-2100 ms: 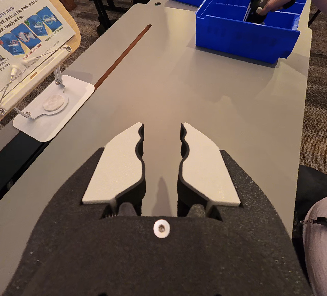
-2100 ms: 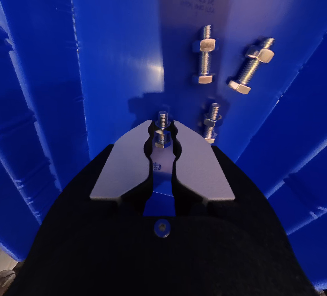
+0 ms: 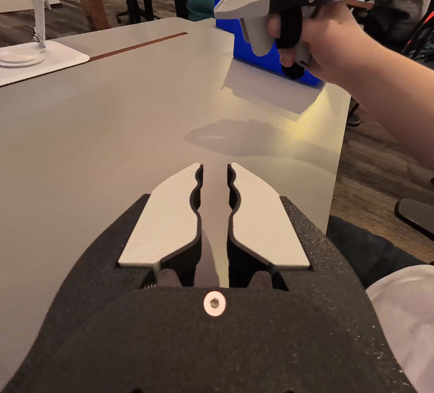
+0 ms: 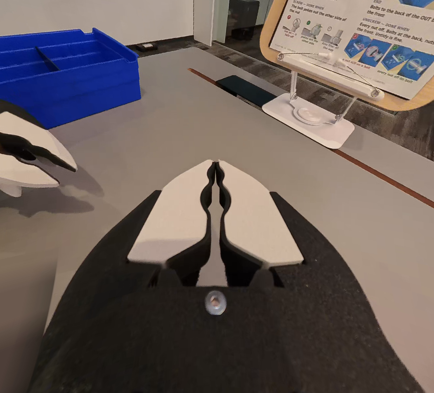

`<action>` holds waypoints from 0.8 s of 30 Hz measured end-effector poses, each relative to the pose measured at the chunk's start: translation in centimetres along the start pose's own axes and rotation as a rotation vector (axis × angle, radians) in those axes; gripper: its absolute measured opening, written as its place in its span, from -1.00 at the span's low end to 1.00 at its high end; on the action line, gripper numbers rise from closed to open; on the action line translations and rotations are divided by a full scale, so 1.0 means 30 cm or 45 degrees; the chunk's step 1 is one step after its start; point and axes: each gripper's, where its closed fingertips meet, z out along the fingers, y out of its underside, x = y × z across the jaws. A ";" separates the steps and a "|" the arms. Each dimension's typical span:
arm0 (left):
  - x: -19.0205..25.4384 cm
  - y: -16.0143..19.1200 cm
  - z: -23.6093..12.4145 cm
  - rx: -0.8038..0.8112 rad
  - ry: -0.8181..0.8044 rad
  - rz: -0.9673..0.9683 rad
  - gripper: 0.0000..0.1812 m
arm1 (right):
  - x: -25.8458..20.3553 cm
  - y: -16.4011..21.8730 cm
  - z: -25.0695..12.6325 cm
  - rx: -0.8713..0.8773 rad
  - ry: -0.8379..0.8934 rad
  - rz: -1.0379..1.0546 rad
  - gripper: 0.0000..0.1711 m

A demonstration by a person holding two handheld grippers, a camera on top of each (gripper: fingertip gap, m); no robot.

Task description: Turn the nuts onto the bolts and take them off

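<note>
The left gripper [image 3: 215,165] hangs low over the grey bench [image 3: 117,123], its fingers [image 3: 169,217] set a narrow gap apart with nothing between them. The right gripper [image 4: 216,162] is also above bare bench, and its fingers [image 4: 185,212] are pressed together at the tips, gripping nothing.

In the left wrist view the right gripper shows farther off, held up in the air by a hand [image 3: 328,45] in front of a blue bin [image 3: 253,52]. In the right wrist view the left gripper's white fingertips enter at the left edge, close over the surface.

Beyond them a blue bin [image 4: 70,85] sits on the bench; a black divider [image 4: 48,58] splits it into compartments, and what can be seen of its inside shows no nuts or bolts. Their whereabouts cannot be told from either view.

To the right, a white stand [image 4: 312,123] at the bench edge carries a wood-backed instruction card [image 4: 352,17], tilted. A thin brown slot [image 4: 375,172] runs along the bench near that edge.
</note>
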 end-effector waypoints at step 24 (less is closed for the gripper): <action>-0.407 0.020 -0.712 -0.472 -1.109 -0.078 -0.44 | 0.096 0.344 -0.495 -0.207 -0.032 0.004 -1.00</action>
